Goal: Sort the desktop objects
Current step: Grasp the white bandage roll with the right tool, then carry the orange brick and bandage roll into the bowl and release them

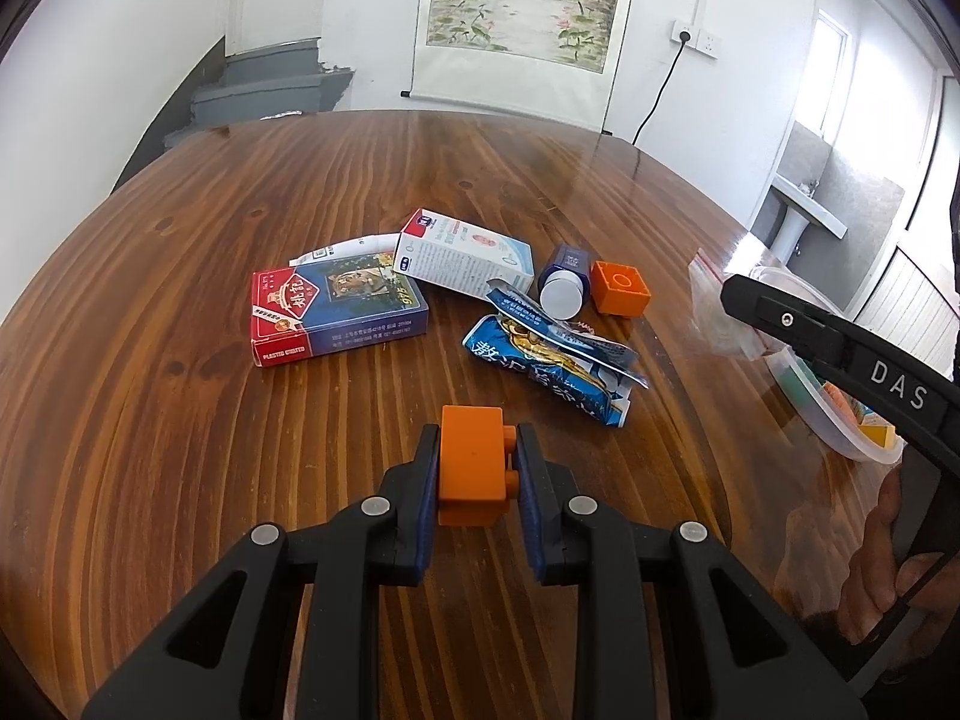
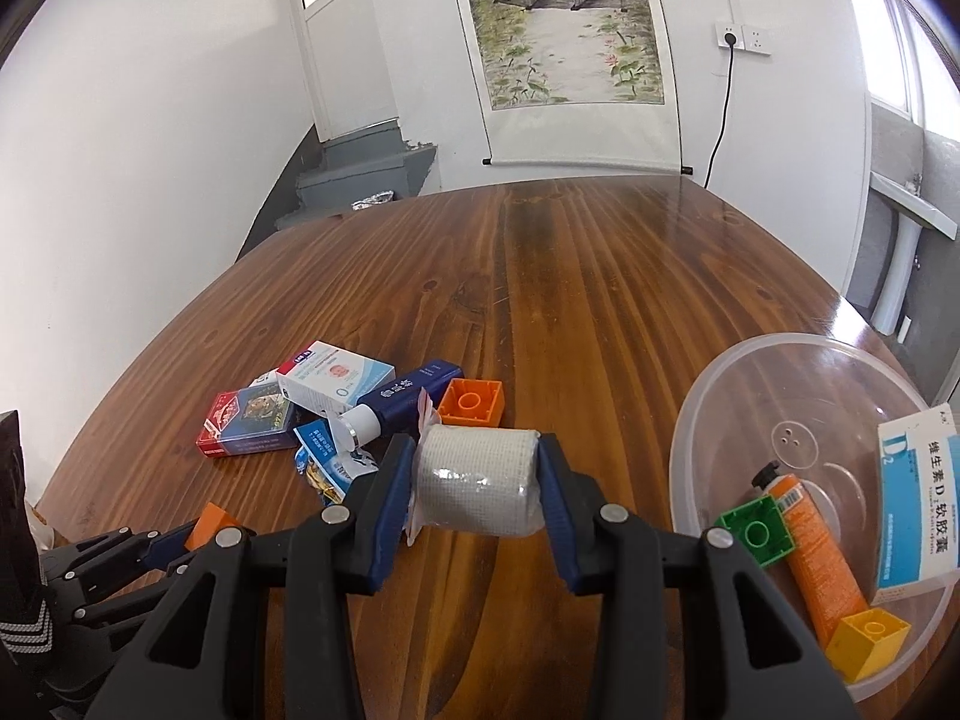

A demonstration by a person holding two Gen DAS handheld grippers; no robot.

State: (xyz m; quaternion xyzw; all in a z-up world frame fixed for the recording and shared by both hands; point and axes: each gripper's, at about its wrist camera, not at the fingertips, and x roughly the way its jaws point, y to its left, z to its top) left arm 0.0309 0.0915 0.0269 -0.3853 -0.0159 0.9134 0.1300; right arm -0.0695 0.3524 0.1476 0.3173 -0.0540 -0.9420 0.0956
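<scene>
My left gripper (image 1: pixel 474 465) is shut on an orange toy brick (image 1: pixel 471 468) and holds it just above the wooden table (image 1: pixel 180 450). My right gripper (image 2: pixel 477 483) is shut on a wrapped white gauze roll (image 2: pixel 477 483), lifted off the table. To its right stands a clear plastic bowl (image 2: pixel 750 372) holding a green brick (image 2: pixel 755 531), an orange tube (image 2: pixel 819 558), a yellow brick (image 2: pixel 867 642) and a blue-white medicine box (image 2: pixel 915 498). In the left wrist view the right gripper's black body (image 1: pixel 840 354) reaches in from the right edge.
A pile lies mid-table: a playing-card box (image 1: pixel 336 315), a white medicine box (image 1: pixel 462 258), a blue bottle with a white cap (image 1: pixel 564 285), another orange brick (image 1: pixel 621 288) and a crumpled blue wrapper (image 1: pixel 558 366). A scroll painting (image 2: pixel 570 30) hangs behind.
</scene>
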